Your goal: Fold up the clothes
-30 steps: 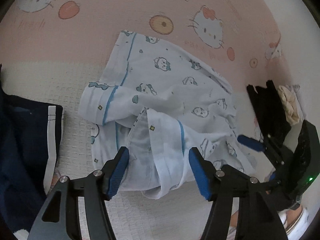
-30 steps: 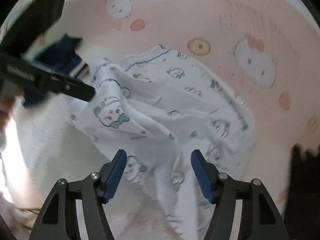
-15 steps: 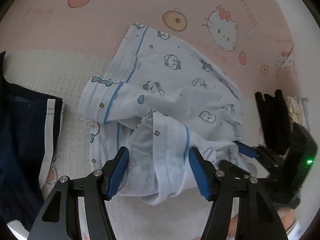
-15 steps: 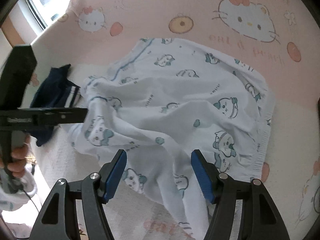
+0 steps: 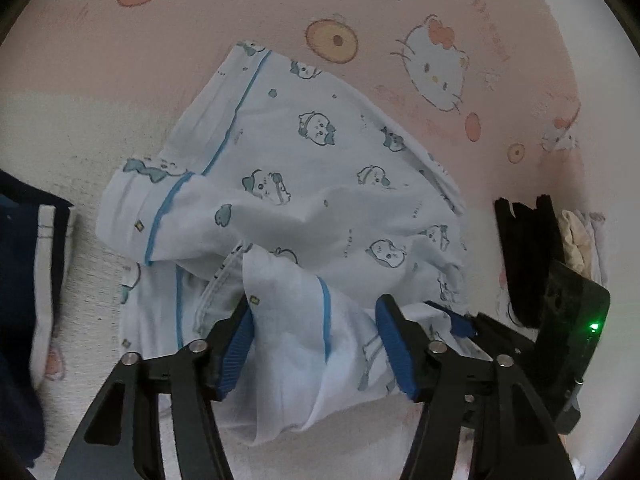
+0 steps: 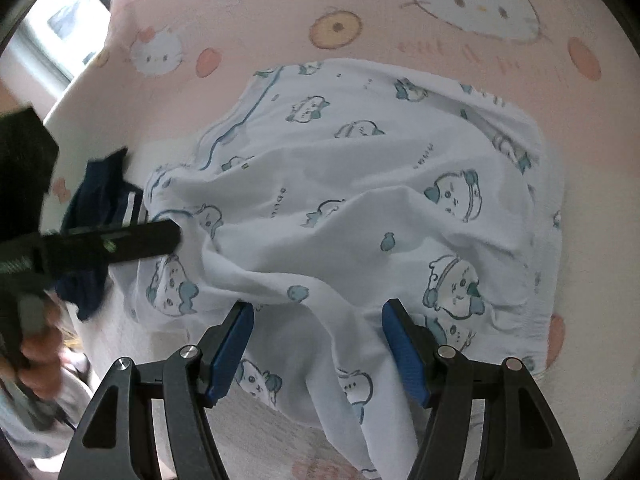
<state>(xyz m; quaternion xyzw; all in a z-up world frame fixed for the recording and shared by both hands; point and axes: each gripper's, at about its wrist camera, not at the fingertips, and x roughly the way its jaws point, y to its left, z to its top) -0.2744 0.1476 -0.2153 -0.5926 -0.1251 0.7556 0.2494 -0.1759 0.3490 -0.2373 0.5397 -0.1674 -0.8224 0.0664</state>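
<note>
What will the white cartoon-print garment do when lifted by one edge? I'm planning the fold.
The white garment will probably drape and sag: it already lies crumpled in soft ridges. It looks thin and light, so it likely lifts easily. The fold bunched between the closing left claw may slip unless pinched firmly.

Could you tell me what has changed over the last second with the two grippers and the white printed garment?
Both have come down closer to the white printed garment. The left hand-held gripper is closing its jaws around a raised fold with a blue stripe, not yet pinching it. The right hand-held gripper stays open over another fold. The garment, the navy garment and the pink bedsheet lie as before.
</note>
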